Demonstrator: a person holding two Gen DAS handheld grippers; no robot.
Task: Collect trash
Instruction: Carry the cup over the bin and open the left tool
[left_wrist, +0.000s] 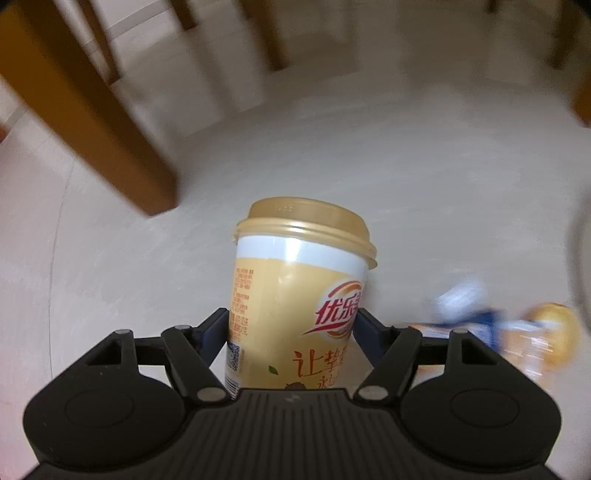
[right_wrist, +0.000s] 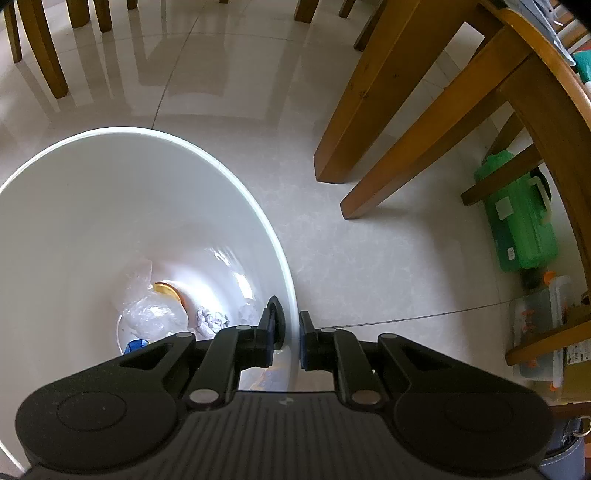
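Note:
In the left wrist view my left gripper (left_wrist: 291, 321) is shut on a yellow and white milk tea cup (left_wrist: 295, 288) with a tan lid, held above the pale floor. A blurred blue and orange wrapper (left_wrist: 517, 332) lies on the floor to its right. In the right wrist view my right gripper (right_wrist: 291, 332) is shut on the rim of a white bucket (right_wrist: 258, 206), one finger inside the wall and one outside. At the bucket's bottom lie clear plastic (right_wrist: 151, 314), crumpled paper (right_wrist: 212, 319) and an orange lid (right_wrist: 170, 290).
Wooden chair and table legs (right_wrist: 369, 110) stand on the tiled floor right of the bucket, and a wooden leg (left_wrist: 85, 110) is at the upper left of the left wrist view. A green plastic case (right_wrist: 521, 218) and clear boxes (right_wrist: 543, 314) sit under the table at far right.

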